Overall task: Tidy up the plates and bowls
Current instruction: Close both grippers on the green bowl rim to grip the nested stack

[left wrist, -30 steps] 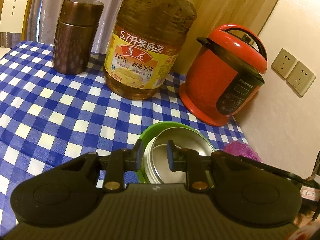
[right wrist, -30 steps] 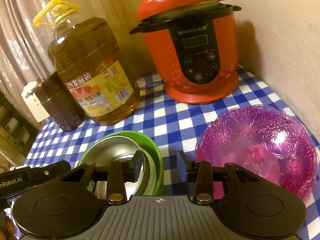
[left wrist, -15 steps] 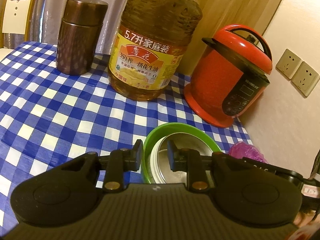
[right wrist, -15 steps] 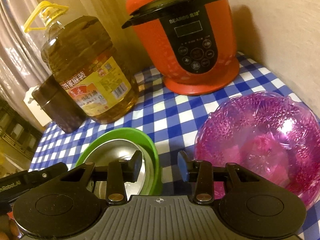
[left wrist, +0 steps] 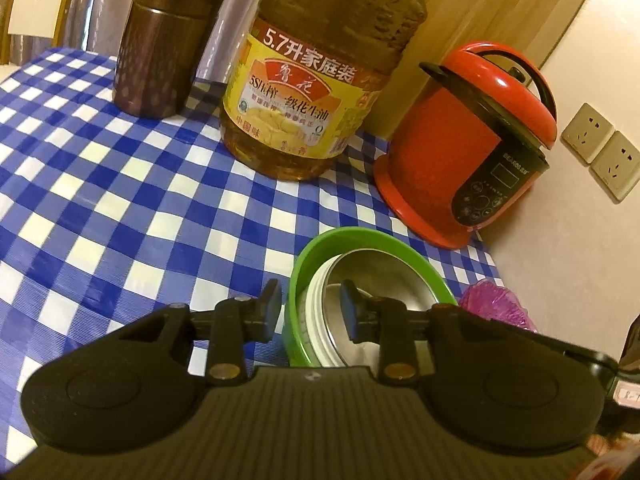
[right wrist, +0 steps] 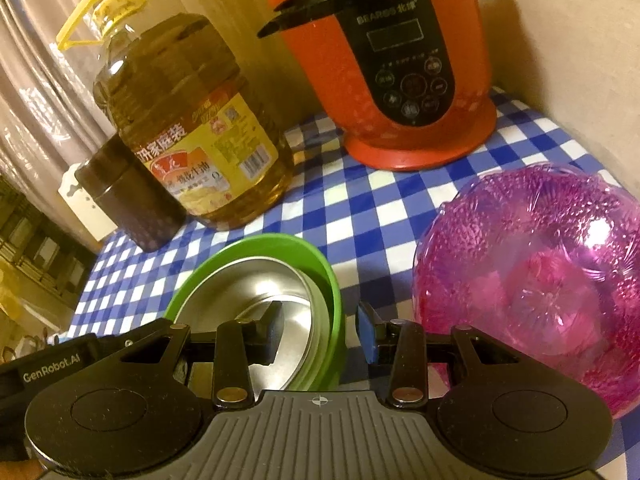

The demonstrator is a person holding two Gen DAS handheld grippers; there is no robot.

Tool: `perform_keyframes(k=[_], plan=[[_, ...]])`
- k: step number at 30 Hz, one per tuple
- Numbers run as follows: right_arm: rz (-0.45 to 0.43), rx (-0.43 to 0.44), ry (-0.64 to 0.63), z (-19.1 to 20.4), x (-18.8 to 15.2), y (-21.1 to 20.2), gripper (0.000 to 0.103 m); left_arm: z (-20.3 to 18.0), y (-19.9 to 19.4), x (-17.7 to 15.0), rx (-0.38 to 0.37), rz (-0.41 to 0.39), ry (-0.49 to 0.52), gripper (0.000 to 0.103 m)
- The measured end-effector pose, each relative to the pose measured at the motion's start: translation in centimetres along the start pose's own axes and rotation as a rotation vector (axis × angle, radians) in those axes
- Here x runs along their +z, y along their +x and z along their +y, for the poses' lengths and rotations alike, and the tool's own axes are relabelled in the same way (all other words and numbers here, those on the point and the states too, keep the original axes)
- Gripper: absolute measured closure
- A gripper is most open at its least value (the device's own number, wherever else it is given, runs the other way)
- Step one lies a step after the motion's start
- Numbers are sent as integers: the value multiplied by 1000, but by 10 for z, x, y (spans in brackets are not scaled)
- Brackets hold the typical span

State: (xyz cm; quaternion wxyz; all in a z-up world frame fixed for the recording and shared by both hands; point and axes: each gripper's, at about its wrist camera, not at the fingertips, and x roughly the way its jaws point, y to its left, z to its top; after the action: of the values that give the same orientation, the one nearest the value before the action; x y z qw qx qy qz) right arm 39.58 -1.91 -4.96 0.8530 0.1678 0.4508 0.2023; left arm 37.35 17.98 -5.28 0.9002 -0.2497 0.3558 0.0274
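Observation:
A green bowl (left wrist: 308, 256) stands on the blue checked tablecloth with a white-rimmed steel bowl (left wrist: 384, 280) nested in it. My left gripper (left wrist: 310, 312) is open, its fingers astride the green bowl's left rim. In the right wrist view the green bowl (right wrist: 320, 272) and steel bowl (right wrist: 248, 292) sit at lower centre. My right gripper (right wrist: 322, 330) is open, its fingers astride the green bowl's right rim. A pink translucent bowl (right wrist: 536, 272) stands to the right, also showing in the left wrist view (left wrist: 496, 304).
A large oil bottle (left wrist: 316, 80), a brown canister (left wrist: 160, 40) and a red electric cooker (left wrist: 472, 140) stand at the back of the table. A wall (left wrist: 580, 220) with sockets runs along the right edge.
Both grippers have moved forward and lower around the green bowl. The bowls have not moved on the table.

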Motion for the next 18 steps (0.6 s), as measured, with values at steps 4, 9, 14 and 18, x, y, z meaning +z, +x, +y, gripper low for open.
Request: perform_keyframes(k=[4,9,14,18], plan=[[15,9,-8,2,-2,3,63,2,7,-1,-9,17,-15,74],[43,12,9,-1,-5,8,63,7,17,-5,-23,52,-52,74],[59,14,27,-3,-7,12,63,12,23,-7,-35,69,-88,74],[65,12,32,-3,-9,15,63,15,27,-7,-39,76,-113,74]])
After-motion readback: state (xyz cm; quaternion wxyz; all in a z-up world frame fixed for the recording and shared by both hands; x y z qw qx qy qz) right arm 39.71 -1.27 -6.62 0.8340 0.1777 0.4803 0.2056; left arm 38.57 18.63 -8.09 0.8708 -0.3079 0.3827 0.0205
